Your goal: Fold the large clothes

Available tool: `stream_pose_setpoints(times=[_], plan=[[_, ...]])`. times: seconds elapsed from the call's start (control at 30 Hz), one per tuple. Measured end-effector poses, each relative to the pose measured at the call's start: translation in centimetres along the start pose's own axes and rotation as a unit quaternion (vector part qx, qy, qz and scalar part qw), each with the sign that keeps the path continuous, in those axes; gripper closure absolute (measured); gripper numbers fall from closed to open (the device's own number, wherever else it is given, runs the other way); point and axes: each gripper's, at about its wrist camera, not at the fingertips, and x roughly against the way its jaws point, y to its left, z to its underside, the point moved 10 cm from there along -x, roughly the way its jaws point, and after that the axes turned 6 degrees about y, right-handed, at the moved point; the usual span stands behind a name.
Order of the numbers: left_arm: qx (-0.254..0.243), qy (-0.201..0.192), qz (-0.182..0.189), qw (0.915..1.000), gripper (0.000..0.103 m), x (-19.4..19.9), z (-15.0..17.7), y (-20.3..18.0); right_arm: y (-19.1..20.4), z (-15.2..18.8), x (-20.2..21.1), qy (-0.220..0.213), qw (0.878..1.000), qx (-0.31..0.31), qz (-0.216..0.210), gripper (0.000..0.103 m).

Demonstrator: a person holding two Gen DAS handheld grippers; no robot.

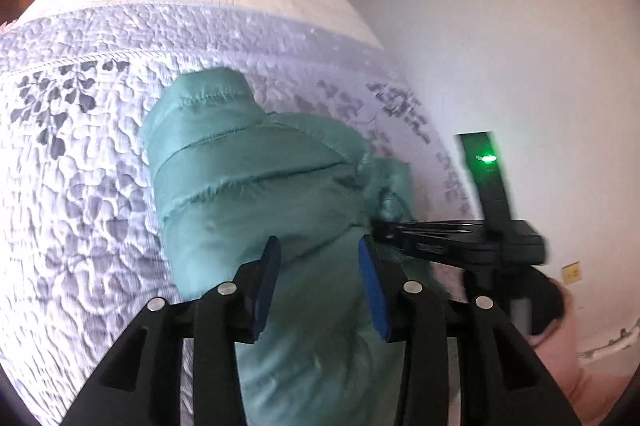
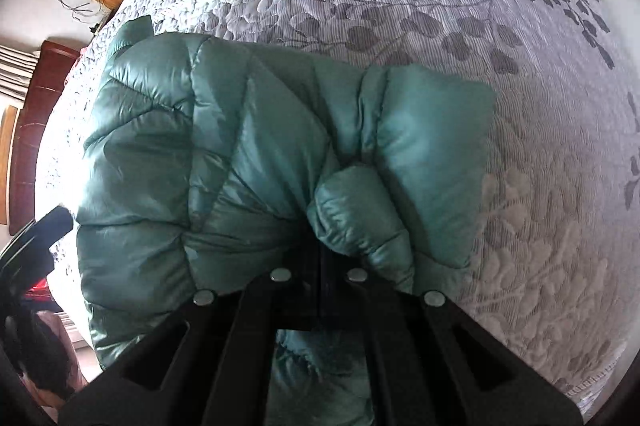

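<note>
So the bed [image 2: 520,106] is the big thing here, covered in a grey-white quilted spread with a leaf print, and it fills most of both views. The teal puffer jacket [image 2: 240,146] lies on it near the edge closest to the person, bunched up rather than flat. In the right wrist view it runs from about 9 o'clock across the centre to about 3 o'clock.

The right gripper [image 2: 320,266] looks clamped together on a puffy roll of the jacket at about 6 o'clock. The pads themselves are buried in fabric, so that's my read, not a clean look. The left gripper [image 1: 320,266] has its blue pads [image 1: 268,278] standing apart with jacket fabric lying between them, not pinched yet as far as I can tell. In that view the other tool, with its green light, sits at about 4 o'clock.

My take on doing this step well:
- close the left one on a seam line, not on a fat air pocket, since shiny down fabric will probably slip
- grab at a spot level with the right grip so the fold edge comes out straight
- lift both together and lay it over toward 12 o'clock, letting the air squeeze out slowly

Main risk I'd guess is the slick shell sliding out, or the bulk springing back open.
</note>
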Motion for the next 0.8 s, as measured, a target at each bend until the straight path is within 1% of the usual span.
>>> stream_pose_setpoints(times=[0.1,0.17,0.23,0.3,0.4,0.53,0.63,0.67,0.73,0.77,0.8], plan=[[0.008,0.030,-0.011,0.9994,0.063,-3.5,0.4,1.4,-0.3,0.1,-0.1,-0.003,1.000,-0.006,-0.005,0.103],[0.007,0.043,-0.018,0.9989,0.063,-5.3,1.1,1.5,-0.4,0.2,-0.3,-0.005,1.000,-0.007,-0.004,0.103],[0.010,0.054,-0.022,0.9982,0.063,-6.7,1.0,1.5,-0.7,0.1,-0.7,-0.007,1.000,-0.008,0.002,0.103],[0.019,0.065,-0.017,0.9976,0.063,-7.9,1.3,2.1,-0.8,-0.1,-1.1,-0.010,1.000,-0.008,0.008,0.103],[0.026,0.075,-0.014,0.9967,0.063,-9.1,0.8,2.7,-1.0,-0.2,-1.3,-0.015,1.000,-0.013,0.011,0.103],[0.029,0.075,-0.019,0.9966,0.063,-8.6,0.6,2.4,-0.6,-0.4,-0.6,-0.022,1.000,-0.013,0.009,0.103],[0.042,0.066,-0.023,0.9967,0.064,-7.2,0.3,2.4,-0.1,-0.2,1.3,-0.031,0.999,-0.016,0.008,0.103],[0.046,0.058,-0.033,0.9967,0.064,-6.3,0.3,2.2,0.1,0.0,2.2,-0.036,0.999,-0.013,0.013,0.100],[0.049,0.048,-0.064,0.9956,0.064,-5.0,0.6,2.2,1.0,0.4,3.9,-0.047,0.998,0.003,0.035,0.098],[0.047,0.037,-0.073,0.9955,0.064,-4.2,0.8,1.7,1.4,0.6,4.7,-0.054,0.998,0.010,0.044,0.095],[0.046,0.031,-0.081,0.9952,0.064,-3.7,1.0,1.6,2.0,0.9,5.8,-0.063,0.997,0.020,0.048,0.095]])
